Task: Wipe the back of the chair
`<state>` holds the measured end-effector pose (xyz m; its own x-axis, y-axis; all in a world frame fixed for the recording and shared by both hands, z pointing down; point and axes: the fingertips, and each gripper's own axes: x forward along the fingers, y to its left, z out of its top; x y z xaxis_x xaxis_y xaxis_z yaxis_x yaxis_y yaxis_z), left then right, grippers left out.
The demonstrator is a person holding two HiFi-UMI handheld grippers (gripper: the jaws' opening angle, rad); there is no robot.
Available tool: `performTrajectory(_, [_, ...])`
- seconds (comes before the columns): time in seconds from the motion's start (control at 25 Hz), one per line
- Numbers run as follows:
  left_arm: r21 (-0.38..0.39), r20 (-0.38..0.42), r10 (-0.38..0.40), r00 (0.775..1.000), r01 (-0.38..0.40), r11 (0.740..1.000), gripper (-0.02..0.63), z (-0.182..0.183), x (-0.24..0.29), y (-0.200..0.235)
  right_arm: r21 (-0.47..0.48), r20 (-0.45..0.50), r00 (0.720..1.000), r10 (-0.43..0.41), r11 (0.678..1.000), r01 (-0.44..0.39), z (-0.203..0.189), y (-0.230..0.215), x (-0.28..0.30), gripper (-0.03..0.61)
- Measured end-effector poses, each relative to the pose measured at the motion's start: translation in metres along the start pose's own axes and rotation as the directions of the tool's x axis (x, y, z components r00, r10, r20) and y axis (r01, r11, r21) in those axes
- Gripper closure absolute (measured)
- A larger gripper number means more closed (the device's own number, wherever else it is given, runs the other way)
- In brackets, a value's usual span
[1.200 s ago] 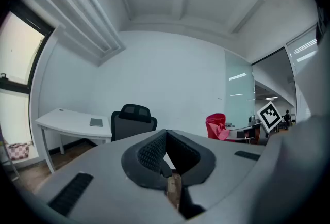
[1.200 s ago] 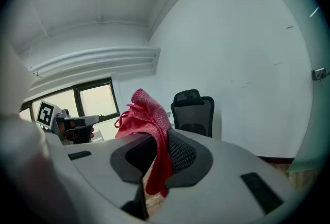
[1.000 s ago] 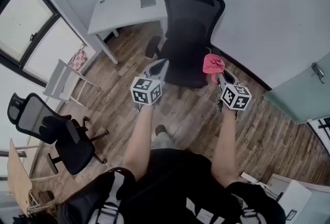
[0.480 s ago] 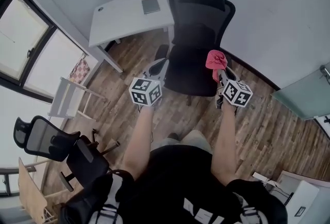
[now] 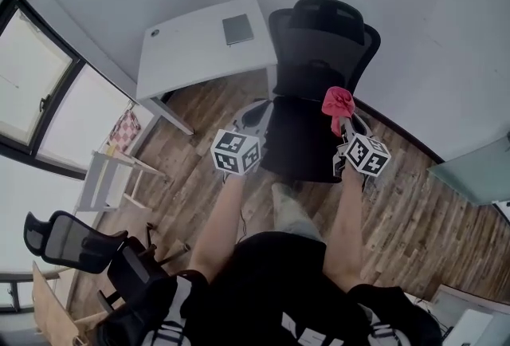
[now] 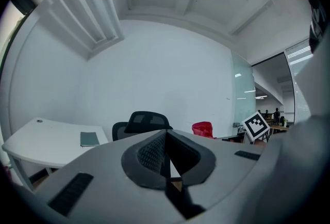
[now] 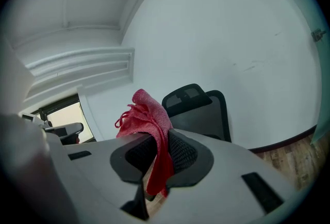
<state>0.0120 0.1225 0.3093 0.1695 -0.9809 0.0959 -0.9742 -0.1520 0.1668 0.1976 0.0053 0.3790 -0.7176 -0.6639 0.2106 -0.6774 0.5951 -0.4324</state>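
The chair (image 5: 319,69) stands on the wood floor (image 5: 414,185), its back close to the white wall, just beside the tabletop (image 5: 195,49). I hold both arms straight out in front of me, side by side. My right gripper (image 5: 340,123) pinches a red cloth (image 5: 338,100) by the seat's right edge. My left gripper (image 5: 253,112) is pressed together with nothing in it, by the seat's left edge.

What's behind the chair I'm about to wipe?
Only the white wall and its dark baseboard show behind the chair. Its rear face is turned away from every view, so that face and the gap to the wall are hidden.
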Motion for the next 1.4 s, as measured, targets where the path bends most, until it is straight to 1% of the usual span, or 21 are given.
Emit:
performTrajectory(0.2, [0.032, -0.021, -0.019, 1.0, 0.02, 0.999, 0.589, 0.013, 0.075, 0.06, 0.041, 0.019, 1.0, 0.0, 0.999, -0.001, 0.023, -0.015, 0.105, 0.508])
performTrajectory(0.36, [0.037, -0.014, -0.03, 0.999, 0.03, 0.999, 0.589, 0.023, 0.132, 0.102, 0.037, 0.035, 0.999, 0.013, 0.999, -0.014, 0.054, -0.016, 0.18, 0.508])
performTrajectory(0.52, [0.027, -0.016, -0.048, 0.999, 0.048, 0.998, 0.589, 0.023, 0.183, 0.125, 0.027, 0.022, 0.999, 0.035, 0.999, -0.036, 0.07, -0.02, 0.242, 0.509])
performTrajectory(0.72, [0.019, -0.025, -0.053, 0.998, 0.053, 0.998, 0.589, 0.021, 0.229, 0.151, 0.004, -0.022, 0.995, 0.094, 0.996, -0.094, 0.075, -0.016, 0.308, 0.509])
performTrajectory(0.92, [0.025, -0.043, -0.057, 0.997, 0.058, 0.998, 0.589, 0.021, 0.26, 0.177, 0.002, -0.053, 0.99, 0.13, 0.991, -0.13, 0.076, -0.01, 0.361, 0.509])
performTrajectory(1.04, [0.011, -0.056, -0.057, 0.997, 0.058, 0.998, 0.589, 0.014, 0.272, 0.189, -0.016, -0.081, 0.987, 0.141, 0.99, -0.143, 0.07, -0.008, 0.38, 0.509])
performTrajectory(1.2, [-0.019, -0.07, -0.066, 0.995, 0.065, 0.998, 0.589, 0.007, 0.283, 0.208, -0.03, -0.1, 0.987, 0.125, 0.991, -0.128, 0.065, -0.008, 0.403, 0.509])
performTrajectory(1.4, [-0.054, -0.09, -0.104, 0.99, 0.1, 0.994, 0.589, -0.002, 0.293, 0.225, -0.067, -0.124, 0.988, 0.095, 0.992, -0.104, 0.059, -0.007, 0.425, 0.509])
